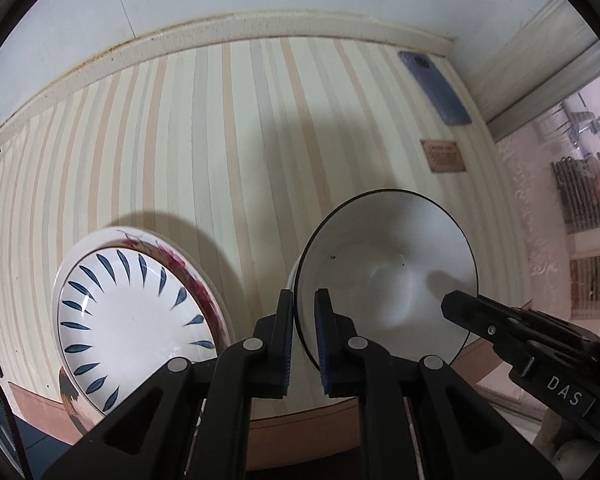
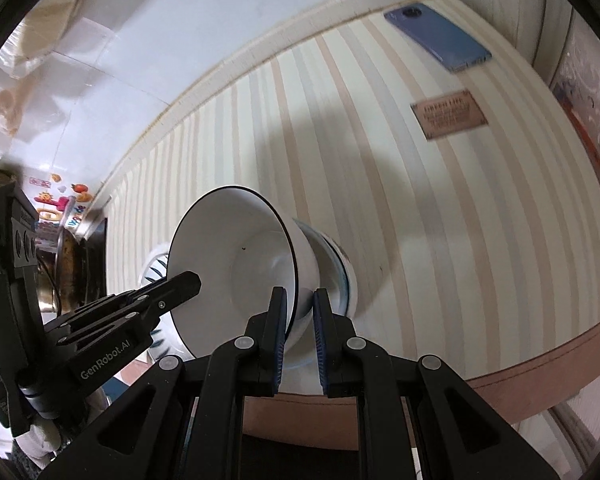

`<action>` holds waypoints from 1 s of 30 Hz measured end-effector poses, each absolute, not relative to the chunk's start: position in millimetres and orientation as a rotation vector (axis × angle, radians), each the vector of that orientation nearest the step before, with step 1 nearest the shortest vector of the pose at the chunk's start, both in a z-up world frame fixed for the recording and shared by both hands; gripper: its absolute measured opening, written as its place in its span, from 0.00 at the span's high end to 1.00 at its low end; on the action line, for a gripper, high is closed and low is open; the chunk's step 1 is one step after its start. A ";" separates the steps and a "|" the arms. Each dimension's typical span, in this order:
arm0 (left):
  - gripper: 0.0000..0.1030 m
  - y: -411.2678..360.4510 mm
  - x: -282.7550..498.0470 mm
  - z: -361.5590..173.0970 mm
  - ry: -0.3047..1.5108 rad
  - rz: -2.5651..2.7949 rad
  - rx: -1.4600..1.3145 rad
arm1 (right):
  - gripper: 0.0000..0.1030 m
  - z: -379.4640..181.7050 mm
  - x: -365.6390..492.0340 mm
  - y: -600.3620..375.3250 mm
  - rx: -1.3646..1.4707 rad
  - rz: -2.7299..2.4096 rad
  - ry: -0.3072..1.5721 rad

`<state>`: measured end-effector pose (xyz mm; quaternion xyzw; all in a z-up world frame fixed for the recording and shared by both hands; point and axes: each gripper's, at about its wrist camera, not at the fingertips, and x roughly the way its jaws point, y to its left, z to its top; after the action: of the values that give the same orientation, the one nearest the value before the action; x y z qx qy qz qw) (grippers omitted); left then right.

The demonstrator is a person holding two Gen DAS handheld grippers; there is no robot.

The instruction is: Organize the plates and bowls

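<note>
A white bowl point(image 1: 388, 276) with a thin black rim is held tilted above the striped table. My left gripper point(image 1: 305, 340) is shut on its near left rim. My right gripper point(image 2: 300, 332) is shut on the opposite rim of the same bowl point(image 2: 236, 260), which sits over a second, blue-banded bowl point(image 2: 340, 276). The right gripper's finger point(image 1: 480, 312) shows across the bowl in the left wrist view. A white plate with blue leaf marks point(image 1: 132, 320) lies stacked on a flowered plate point(image 1: 188, 268) at the left.
A blue phone point(image 1: 434, 86) point(image 2: 438, 38) lies near the table's far right corner. A small brown label point(image 1: 444, 156) point(image 2: 450, 114) sits on the striped tablecloth point(image 1: 220, 140). The brown table edge point(image 2: 540, 384) runs along the near side. A white wall stands behind.
</note>
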<state>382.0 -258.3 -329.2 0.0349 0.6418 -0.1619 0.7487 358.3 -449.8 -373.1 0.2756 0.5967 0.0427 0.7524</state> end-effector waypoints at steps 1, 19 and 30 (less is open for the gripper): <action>0.92 -258.9 381.1 -331.4 1.406 -0.352 0.081 | 0.85 -376.7 357.7 -449.6 0.600 0.093 1.310; 0.91 -272.2 369.8 -340.8 1.377 -0.284 0.170 | 0.85 -392.7 370.2 -447.8 0.527 0.140 1.380; 0.90 -263.5 363.3 -330.3 1.358 -0.279 0.143 | 0.83 -386.5 374.2 -445.3 0.489 0.148 1.404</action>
<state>363.3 -263.5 -330.3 0.0658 0.6253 -0.1287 0.7669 374.2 -445.3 -386.5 0.2223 0.6384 0.0675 0.7338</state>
